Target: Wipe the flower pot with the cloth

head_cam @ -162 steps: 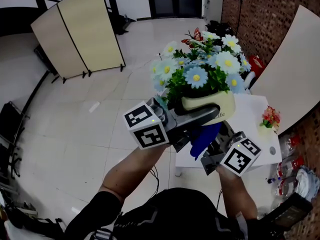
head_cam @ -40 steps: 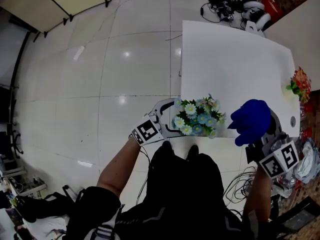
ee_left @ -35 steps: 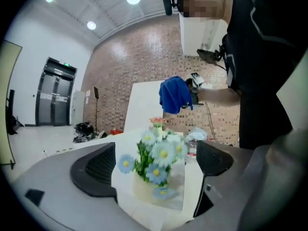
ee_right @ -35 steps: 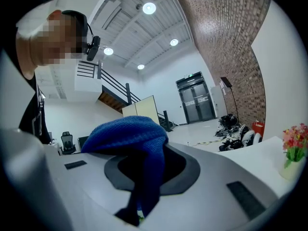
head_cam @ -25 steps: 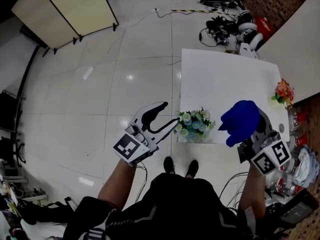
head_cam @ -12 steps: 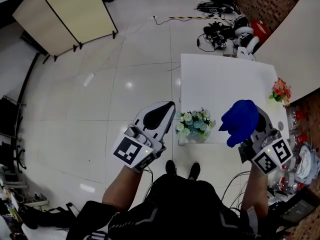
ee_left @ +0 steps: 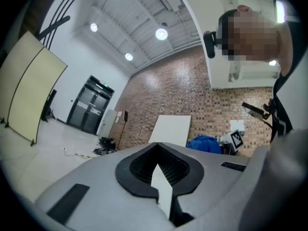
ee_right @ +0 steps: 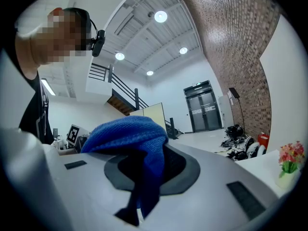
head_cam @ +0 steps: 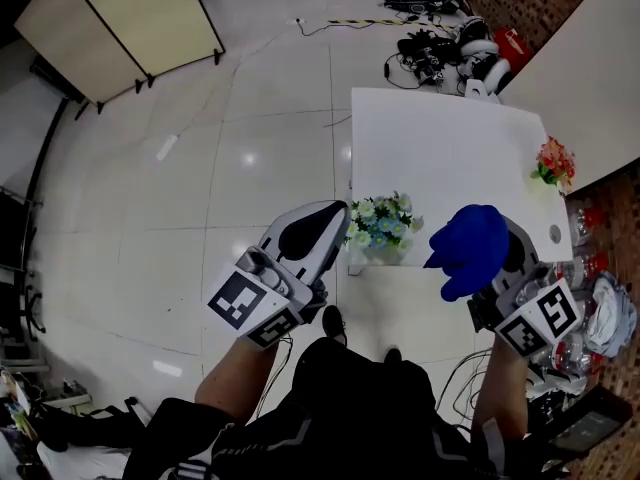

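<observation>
The flower pot (head_cam: 380,226), full of white and blue daisies, stands on the near left corner of the white table (head_cam: 450,133). My left gripper (head_cam: 335,216) hovers just left of the pot, apart from it, jaws shut with nothing between them; the left gripper view shows its closed pads (ee_left: 161,184). My right gripper (head_cam: 492,256) is raised to the right of the pot and is shut on the blue cloth (head_cam: 462,248), which bunches over its jaws. In the right gripper view the cloth (ee_right: 137,138) hangs down between the pads.
A small vase of red flowers (head_cam: 550,161) stands at the table's right edge. Cables and gear (head_cam: 440,43) lie on the floor beyond the table. A beige folding screen (head_cam: 120,18) stands far left. A pale board (head_cam: 585,88) leans against the brick wall.
The pot, held up earlier, now stands on the table. The left jaws, open beside the pot a second ago, have shut empty and risen. The right gripper with the cloth drifted towards the pot.
</observation>
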`<state>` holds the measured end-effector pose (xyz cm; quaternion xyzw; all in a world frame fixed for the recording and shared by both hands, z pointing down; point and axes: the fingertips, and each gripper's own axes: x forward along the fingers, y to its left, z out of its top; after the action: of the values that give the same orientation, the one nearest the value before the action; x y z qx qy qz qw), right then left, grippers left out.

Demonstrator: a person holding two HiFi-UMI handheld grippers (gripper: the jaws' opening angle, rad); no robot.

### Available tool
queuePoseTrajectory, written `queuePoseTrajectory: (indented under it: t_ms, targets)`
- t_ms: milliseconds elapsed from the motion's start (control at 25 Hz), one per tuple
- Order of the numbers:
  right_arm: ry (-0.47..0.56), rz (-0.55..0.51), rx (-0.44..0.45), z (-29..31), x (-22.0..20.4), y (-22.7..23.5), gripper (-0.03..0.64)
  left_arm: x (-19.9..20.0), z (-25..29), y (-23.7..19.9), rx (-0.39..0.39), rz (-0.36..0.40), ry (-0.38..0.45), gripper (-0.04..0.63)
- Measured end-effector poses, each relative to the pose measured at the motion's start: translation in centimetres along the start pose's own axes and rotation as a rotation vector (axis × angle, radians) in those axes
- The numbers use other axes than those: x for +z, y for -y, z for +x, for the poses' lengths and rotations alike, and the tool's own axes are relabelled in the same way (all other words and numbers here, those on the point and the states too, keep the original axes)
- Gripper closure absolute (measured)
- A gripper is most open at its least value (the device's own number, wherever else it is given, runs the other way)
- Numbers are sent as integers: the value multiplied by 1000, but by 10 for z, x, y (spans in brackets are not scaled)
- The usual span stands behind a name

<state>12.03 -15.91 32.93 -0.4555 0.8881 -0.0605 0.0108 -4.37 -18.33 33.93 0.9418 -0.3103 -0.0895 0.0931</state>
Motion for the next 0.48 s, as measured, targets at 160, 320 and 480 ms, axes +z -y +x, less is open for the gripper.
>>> queuePoseTrajectory:
  t_ms: [160, 320, 480]
  targets:
    - [25, -25, 64, -45, 6, -19, 568, 1, -10, 60, -8, 48, 4, 591]
    - [42, -46, 149, -111, 11, -51, 568, -11, -35, 135, 39, 61, 48, 591]
    - [50, -31, 194, -166, 2, -69, 568, -22, -57, 189, 59, 12, 53, 592]
